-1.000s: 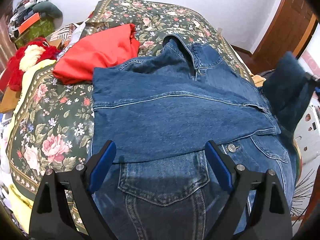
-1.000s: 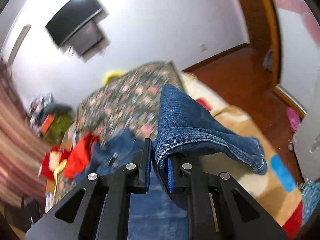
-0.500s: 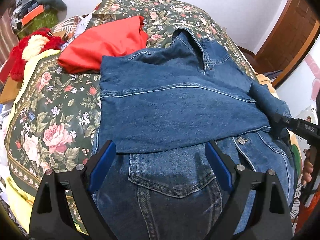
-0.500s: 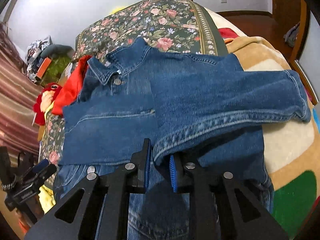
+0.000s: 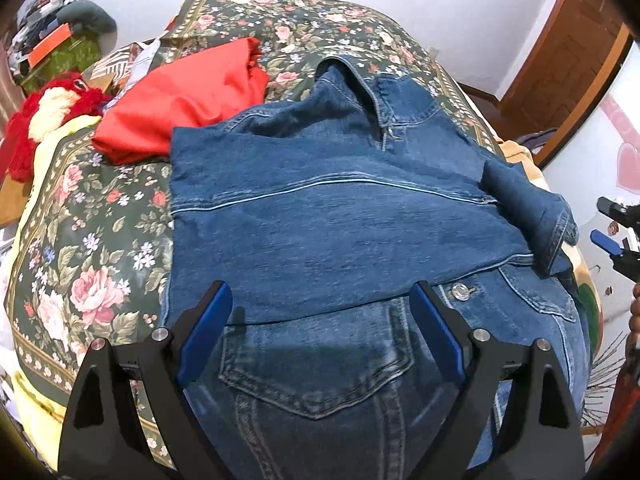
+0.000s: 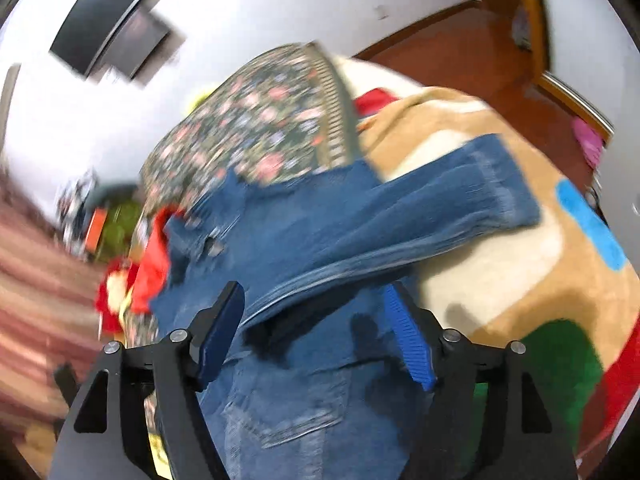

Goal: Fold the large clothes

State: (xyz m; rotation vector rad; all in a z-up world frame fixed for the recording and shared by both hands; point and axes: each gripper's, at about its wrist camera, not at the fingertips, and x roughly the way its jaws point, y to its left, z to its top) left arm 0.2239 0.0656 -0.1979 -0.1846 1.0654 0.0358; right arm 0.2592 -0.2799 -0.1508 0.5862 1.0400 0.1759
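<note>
1. Left wrist view: the left gripper is angled steeply down over the near part of the denim jacket, which lies spread on the floral bedspread.
2. Its blue pads are set wide apart. Nothing is clamped between them; the folded panel's lower edge and a chest pocket are seen in the gap below.
3. The jacket is placed toward the right edge of the bed, its collar pointing to the far end. A sleeve is folded in at the right side, with a metal button just below it.
4. A red garment lies beside the jacket's far left corner, touching or slightly under the denim. A red and cream plush toy sits at the left edge of the bed.
5. The right gripper is seen at the right edge of the same view, clear of the fabric.
6. Right wrist view, blurred by motion: the right gripper is pointed down toward the jacket's right side, and its jaws are opening. The blue pads stand apart. Whether the sleeve hem still brushes the left pad cannot be told.
7. A tan blanket with coloured patches covers the right edge of the bed.
</note>
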